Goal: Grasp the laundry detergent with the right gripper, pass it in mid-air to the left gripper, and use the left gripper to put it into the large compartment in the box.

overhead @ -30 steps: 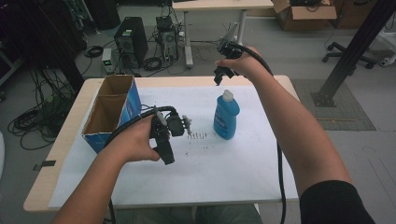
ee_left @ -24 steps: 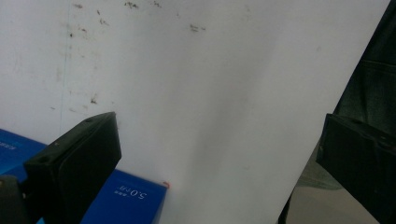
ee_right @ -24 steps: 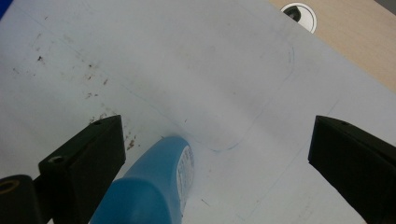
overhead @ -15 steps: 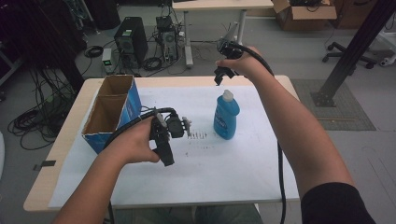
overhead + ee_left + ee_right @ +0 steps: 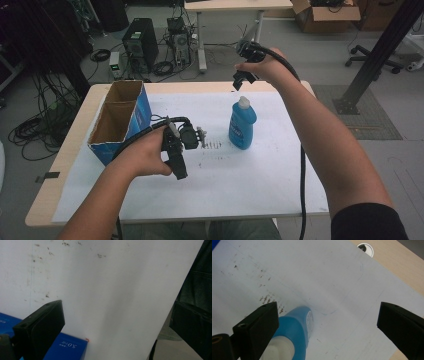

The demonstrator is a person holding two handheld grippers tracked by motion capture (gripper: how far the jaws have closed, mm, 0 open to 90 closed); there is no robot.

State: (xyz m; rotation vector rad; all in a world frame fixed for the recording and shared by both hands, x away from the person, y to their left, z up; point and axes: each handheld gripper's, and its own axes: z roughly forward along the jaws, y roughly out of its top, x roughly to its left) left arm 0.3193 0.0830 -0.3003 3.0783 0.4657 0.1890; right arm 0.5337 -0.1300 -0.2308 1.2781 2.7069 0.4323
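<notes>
Around the table, a workroom is spreading out: a grey floor (image 5: 310, 55) is carrying tangled cables (image 5: 35, 130), a computer tower (image 5: 137, 47), a second desk (image 5: 235, 6) with a cardboard carton (image 5: 325, 12), and a slanting black post (image 5: 380, 50) at the right. The wooden table (image 5: 65, 165) is lying under a white sheet (image 5: 250, 180) that is showing dark specks and smudges near its middle. At the sheet's left edge an open blue cardboard box (image 5: 122, 120), split into two compartments, is standing upright. Near the middle of the sheet, well apart from the box, a blue bottle (image 5: 242, 125) with a white cap is standing upright. The right gripper (image 5: 242, 80) is hovering above and just beyond the bottle's cap, not touching it; in the right gripper view its jaws are spreading wide, with the bottle (image 5: 294, 332) below the left jaw. The left gripper (image 5: 182, 142) is hanging low over the sheet between box and bottle; its jaws are standing apart, holding nothing.
</notes>
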